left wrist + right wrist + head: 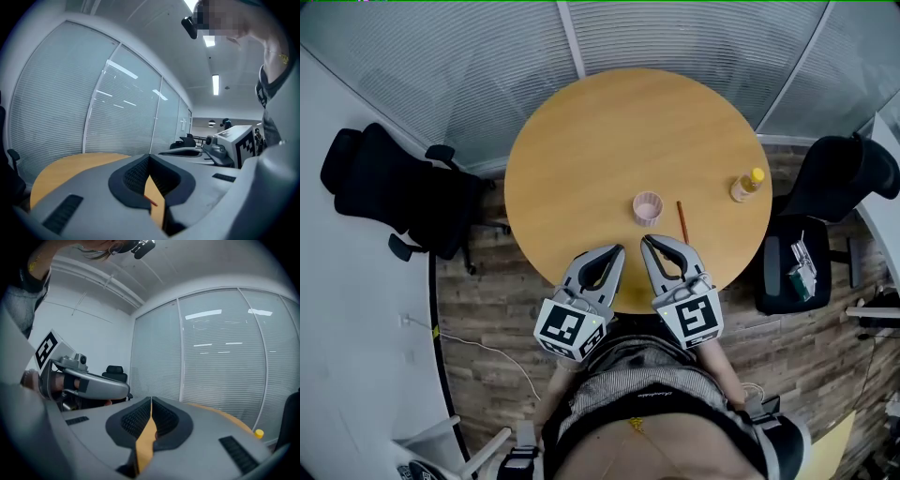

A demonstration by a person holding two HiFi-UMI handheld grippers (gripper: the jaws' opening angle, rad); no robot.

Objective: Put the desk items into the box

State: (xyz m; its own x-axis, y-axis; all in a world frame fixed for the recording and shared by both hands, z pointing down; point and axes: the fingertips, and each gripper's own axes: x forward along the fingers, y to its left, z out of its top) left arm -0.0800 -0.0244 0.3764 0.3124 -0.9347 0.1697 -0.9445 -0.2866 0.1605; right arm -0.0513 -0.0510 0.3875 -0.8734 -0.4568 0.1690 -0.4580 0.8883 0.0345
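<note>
**Head view.** The round wooden table fills the centre of the frame. Three desk items lie on its right half:
- a pink cup, upright, just right of centre;
- a thin brown pencil, lying just right of the cup and apart from it;
- a small bottle with a yellow cap, near the table's right edge, well apart from the other two.

My left gripper and my right gripper sit side by side over the table's near edge, at lower centre. Their tips point toward the cup and touch none of the items. A black chair stands at the left of the frame, and a second black chair at the right.

**Left gripper view.** The jaws of my left tool meet at their tips and carry nothing. Through the slit below the tips I see the tabletop and a short reddish piece of the pencil. The table surface shows at lower left, with a wall of window blinds behind it. My right tool's marker cube appears at the right.

**Right gripper view.** The jaws of my right tool are pressed together and carry nothing. Only the tabletop shows through the narrow slit. The bottle's yellow cap is at the lower right, well clear of the jaws. My left tool crosses the left side of the frame.
</note>
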